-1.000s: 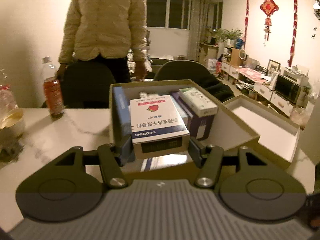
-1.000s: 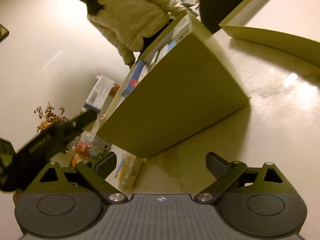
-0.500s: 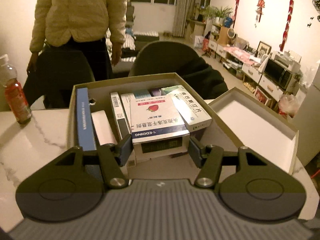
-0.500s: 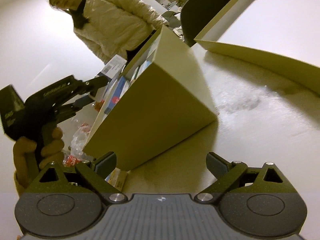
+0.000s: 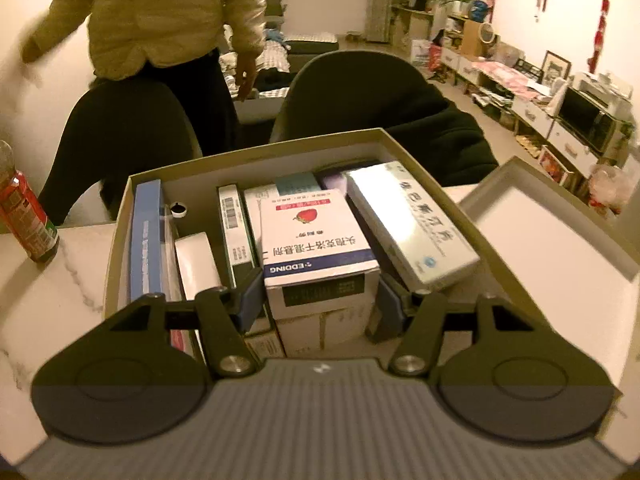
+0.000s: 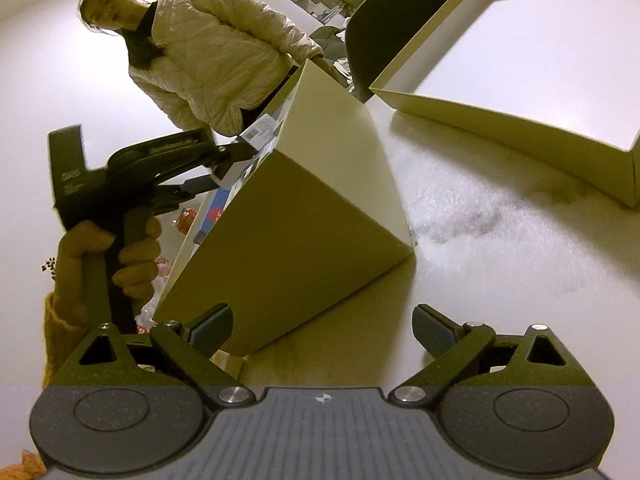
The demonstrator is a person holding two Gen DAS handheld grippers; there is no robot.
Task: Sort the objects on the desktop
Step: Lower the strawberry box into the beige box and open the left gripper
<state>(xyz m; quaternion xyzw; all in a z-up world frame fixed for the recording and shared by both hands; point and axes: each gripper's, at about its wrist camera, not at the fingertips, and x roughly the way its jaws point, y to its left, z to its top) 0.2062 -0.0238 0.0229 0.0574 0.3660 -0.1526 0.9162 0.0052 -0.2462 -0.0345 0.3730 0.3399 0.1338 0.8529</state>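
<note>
My left gripper (image 5: 320, 300) has its jaws clamped on a white cardboard medicine box (image 5: 316, 248), a rectangular carton with a red strawberry print and a dark blue band, held over the open storage box (image 5: 256, 156). That storage box is matte olive card with a white lining, square-cornered, standing on the pale marble-veined counter (image 5: 52, 292). Inside it I count a tall blue box (image 5: 146, 236) on edge against the left wall, a small white box (image 5: 196, 260), a narrow barcode-marked box (image 5: 236, 224) on edge, and a long glossy silver-white box (image 5: 412, 220) lying tilted on the right. More cartons lie under the held one, too hidden to count.

My right gripper (image 6: 322, 330) hangs low over the counter (image 6: 500, 280) with its jaws wide apart and nothing between them, just beside the storage box's smooth outer corner (image 6: 288, 240). The lid (image 6: 520, 64), one shallow tray of the same card, lies open side up near the box. One plastic bottle (image 5: 24, 216) with a red label stands at the left. Two dark rounded chairs (image 5: 120, 136) stand behind the counter.
</note>
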